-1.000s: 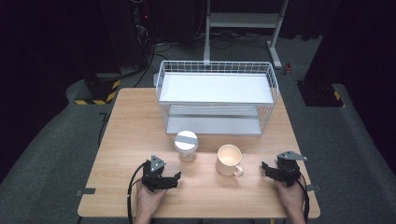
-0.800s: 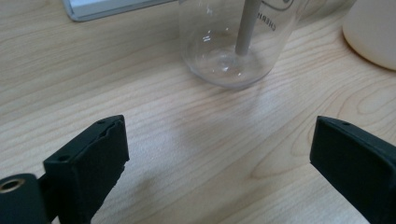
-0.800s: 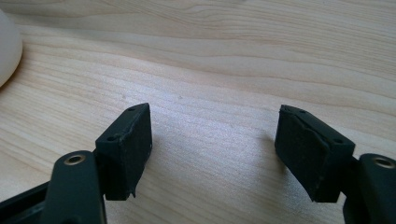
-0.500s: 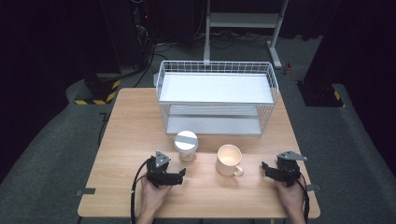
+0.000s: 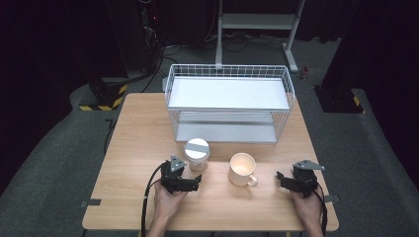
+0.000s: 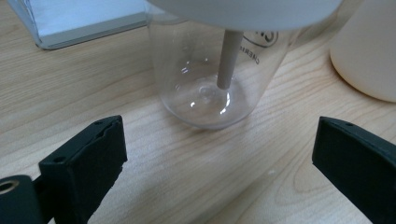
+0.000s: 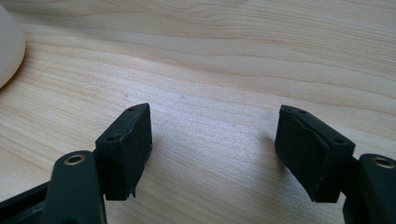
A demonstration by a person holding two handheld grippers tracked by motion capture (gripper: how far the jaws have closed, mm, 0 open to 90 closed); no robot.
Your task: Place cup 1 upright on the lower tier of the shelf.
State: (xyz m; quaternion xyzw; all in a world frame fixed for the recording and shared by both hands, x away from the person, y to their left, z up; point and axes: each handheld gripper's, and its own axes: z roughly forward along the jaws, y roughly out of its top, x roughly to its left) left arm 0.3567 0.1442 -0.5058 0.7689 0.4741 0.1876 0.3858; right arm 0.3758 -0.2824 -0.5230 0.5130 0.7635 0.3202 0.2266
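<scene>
Two black fingers (image 6: 84,163) of the left gripper (image 5: 184,181) stand spread wide, nothing between them, bare tabletop under the gap. They've just been opening. Straight ahead of the tips, near but not touching, sits a clear plastic cup (image 6: 205,88) w/ a white lid and a grey straw (image 6: 229,58) running down to its base. From above the cup (image 5: 196,154) stands upright just beyond the gripper, between it and the wire rack (image 5: 228,101).

Off to the fingers' right, just beside the cup, is a cream mug (image 6: 369,51); from above the mug (image 5: 242,169) has its handle turned toward the person's side.

Right gripper (image 5: 296,180) rests on the table (image 5: 133,143), well apart from the mug, fingers (image 7: 126,149) partly spread, nothing pinched.

Step in hand looks like the approach to grab the cup. To do it well: keep fingers wide, slide fwd level so one passes each side of the cup wall, centre the cup in the gap. The wall tapers toward the base, so grip mid-body below the lid, not at the base. Clear plastic probably flexes, so close gently. Watch the right-hand finger: little room between cup and mug, a nudge could shift the mug. Keep the cup upright on lift.
</scene>
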